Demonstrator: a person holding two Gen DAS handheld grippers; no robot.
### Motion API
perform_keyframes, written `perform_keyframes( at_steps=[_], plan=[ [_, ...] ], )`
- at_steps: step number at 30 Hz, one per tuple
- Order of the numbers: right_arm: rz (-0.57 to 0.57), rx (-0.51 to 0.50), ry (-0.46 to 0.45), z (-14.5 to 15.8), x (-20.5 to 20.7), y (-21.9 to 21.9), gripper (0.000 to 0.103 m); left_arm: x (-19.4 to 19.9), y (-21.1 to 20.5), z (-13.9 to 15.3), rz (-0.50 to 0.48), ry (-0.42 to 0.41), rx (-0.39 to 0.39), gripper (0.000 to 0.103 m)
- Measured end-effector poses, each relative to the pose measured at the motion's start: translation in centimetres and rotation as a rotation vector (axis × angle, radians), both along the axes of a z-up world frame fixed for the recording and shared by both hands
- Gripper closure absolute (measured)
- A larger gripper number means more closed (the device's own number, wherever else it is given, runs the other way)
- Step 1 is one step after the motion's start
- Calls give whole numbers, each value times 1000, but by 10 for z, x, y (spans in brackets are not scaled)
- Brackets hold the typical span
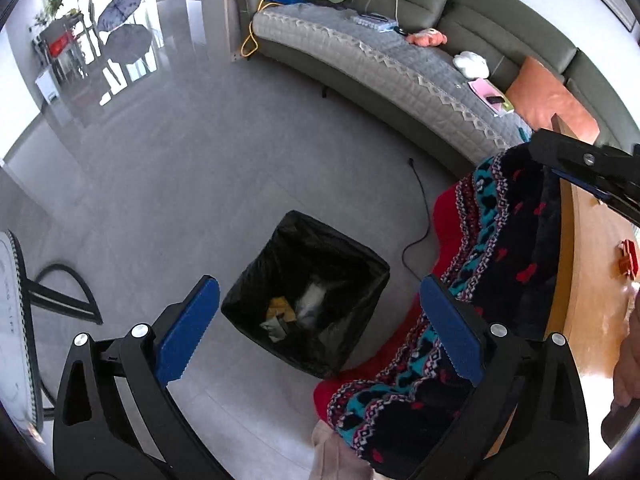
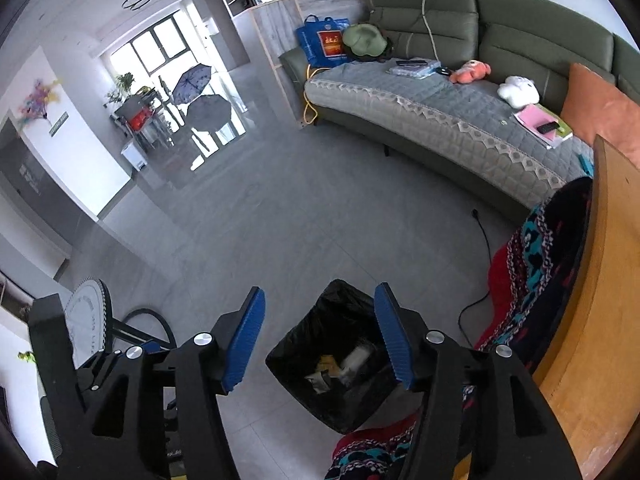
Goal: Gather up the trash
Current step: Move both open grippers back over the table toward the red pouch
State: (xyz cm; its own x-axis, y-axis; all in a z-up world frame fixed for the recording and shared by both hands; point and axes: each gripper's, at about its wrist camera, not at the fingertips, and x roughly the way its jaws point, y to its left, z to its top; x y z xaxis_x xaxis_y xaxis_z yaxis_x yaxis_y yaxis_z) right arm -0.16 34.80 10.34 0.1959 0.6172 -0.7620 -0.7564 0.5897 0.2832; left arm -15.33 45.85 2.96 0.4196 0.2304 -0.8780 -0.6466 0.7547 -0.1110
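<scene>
A square bin lined with a black bag (image 1: pixel 352 260) stands on the grey floor. Crumpled yellow, grey and white trash (image 1: pixel 294 310) lies at its bottom. My left gripper (image 1: pixel 318 326) is open and empty above the bin, its blue pads (image 1: pixel 188 326) spread wide. In the right wrist view the bin (image 2: pixel 344 312) sits between the pads and the trash (image 2: pixel 336 366) shows inside. My right gripper (image 2: pixel 320 340) is open and empty above it. A small red item (image 1: pixel 628 262) lies on the wooden table (image 1: pixel 592 280). The other gripper shows at upper right in the left wrist view (image 1: pixel 592 176).
A patterned red, teal and black blanket (image 1: pixel 500 248) hangs off the table edge beside the bin. A black cable (image 1: pixel 420 216) runs across the floor. A green sofa (image 1: pixel 400 60) with cushions and toys lines the back. A fan base (image 1: pixel 68 296) stands at left.
</scene>
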Motion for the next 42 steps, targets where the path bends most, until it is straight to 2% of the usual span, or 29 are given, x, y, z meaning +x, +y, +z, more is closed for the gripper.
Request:
perform_keyframes(
  at_steps=[9,25,34,42],
  plan=[
    [-117,17,-19,14,19,-55,44,29,-27,10,-86,-30,-1,6],
    [-370,56,-51,34,57,-200,44,106,-139,45,-381,-90,52,6],
    [-492,42,-80,42,81,-289,44,144,-209,46,-499,-101,43,6],
    [-563,5,-96,45,126,-364,44,184,-275,46,-590,-96,40,6]
  ],
)
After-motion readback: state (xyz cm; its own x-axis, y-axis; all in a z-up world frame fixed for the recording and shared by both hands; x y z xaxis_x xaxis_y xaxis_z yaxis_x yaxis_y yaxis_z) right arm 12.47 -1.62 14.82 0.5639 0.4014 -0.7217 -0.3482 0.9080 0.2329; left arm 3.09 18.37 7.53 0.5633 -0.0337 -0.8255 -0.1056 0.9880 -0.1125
